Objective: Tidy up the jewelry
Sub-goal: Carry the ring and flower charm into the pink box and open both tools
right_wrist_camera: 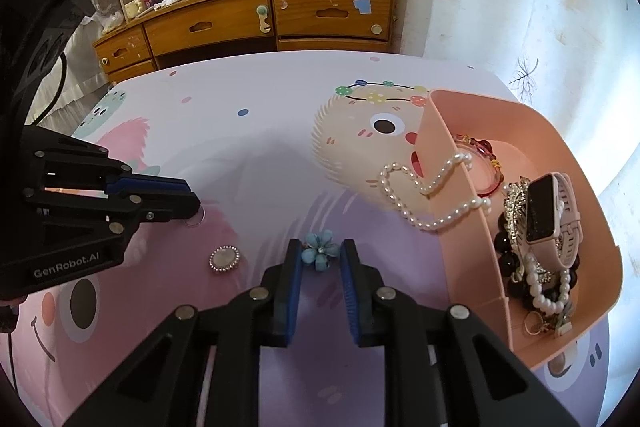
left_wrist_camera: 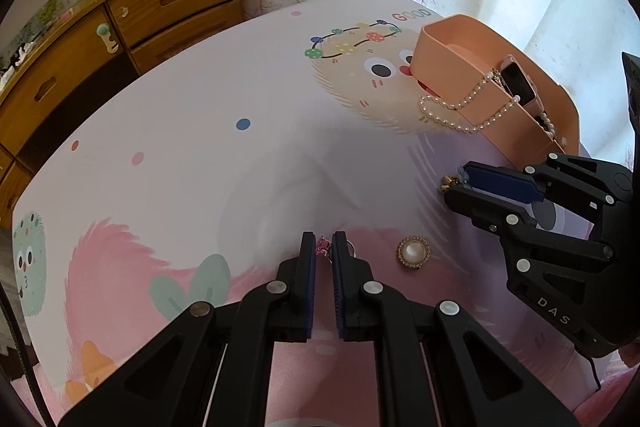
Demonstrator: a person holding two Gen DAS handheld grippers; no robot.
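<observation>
Grasping looks underway on both sides. Left hand-held gripper (left_wrist_camera: 323,247) is clenched on a small pink ring (left_wrist_camera: 323,247) low on the tabletop (left_wrist_camera: 180,131); right hand-held gripper (right_wrist_camera: 320,251) has its fingers closed around a blue flower piece (right_wrist_camera: 320,250), apparently pinching it, though contact is hard to confirm. Pink organizer tray (right_wrist_camera: 560,163) sits to the right and ahead of both, nearer the right hand; a pearl necklace (right_wrist_camera: 420,187) drapes over its near wall, with a watch (right_wrist_camera: 548,211) and beads already inside. Pearl brooch (right_wrist_camera: 225,259) lies loose between the two grippers, just beside the left one. Next move probably means carrying right-forward over the tray wall.
</observation>
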